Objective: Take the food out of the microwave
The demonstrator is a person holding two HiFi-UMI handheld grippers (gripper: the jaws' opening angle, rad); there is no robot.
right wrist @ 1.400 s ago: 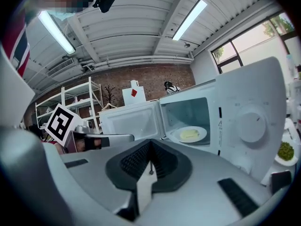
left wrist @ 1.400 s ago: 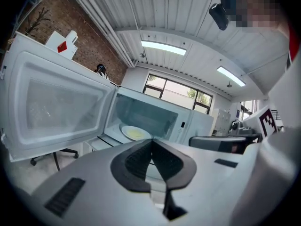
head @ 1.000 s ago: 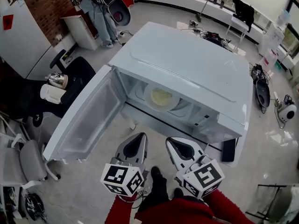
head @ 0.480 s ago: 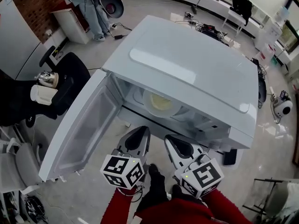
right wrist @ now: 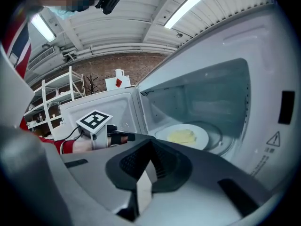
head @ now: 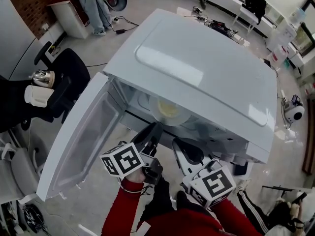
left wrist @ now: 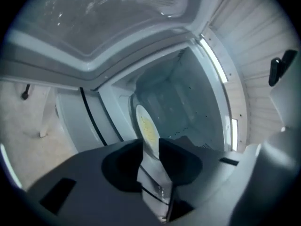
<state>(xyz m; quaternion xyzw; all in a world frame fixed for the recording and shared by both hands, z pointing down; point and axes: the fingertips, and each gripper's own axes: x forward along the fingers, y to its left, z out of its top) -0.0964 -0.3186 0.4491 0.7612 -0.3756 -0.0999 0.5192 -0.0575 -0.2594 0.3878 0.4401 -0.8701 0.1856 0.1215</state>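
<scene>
A white microwave (head: pixel 197 68) stands with its door (head: pixel 83 141) swung open to the left. Inside, a white plate (head: pixel 169 110) holds pale yellow food (right wrist: pixel 181 135) on the glass turntable. My left gripper (head: pixel 153 132) is rolled onto its side, with its tips at the cavity's mouth just short of the plate's near rim. In the left gripper view the plate (left wrist: pixel 146 126) appears edge-on through the narrow gap of the left gripper (left wrist: pixel 150 147), which is slightly open. My right gripper (head: pixel 183 151) waits outside in front of the opening. The right gripper (right wrist: pixel 151 147) has its tips together and holds nothing.
A black chair (head: pixel 69 73), a metal kettle (head: pixel 42 77) and a white cup (head: pixel 37 96) sit left of the door. A person (head: pixel 93 4) stands at the back left. Cables and gear (head: pixel 221 28) lie on the floor behind. Someone's legs (head: pixel 266 205) show at the lower right.
My left gripper has rolled onto its side and pushed forward to the microwave's mouth, near the plate. The right gripper has barely moved. The head view has come closer.
</scene>
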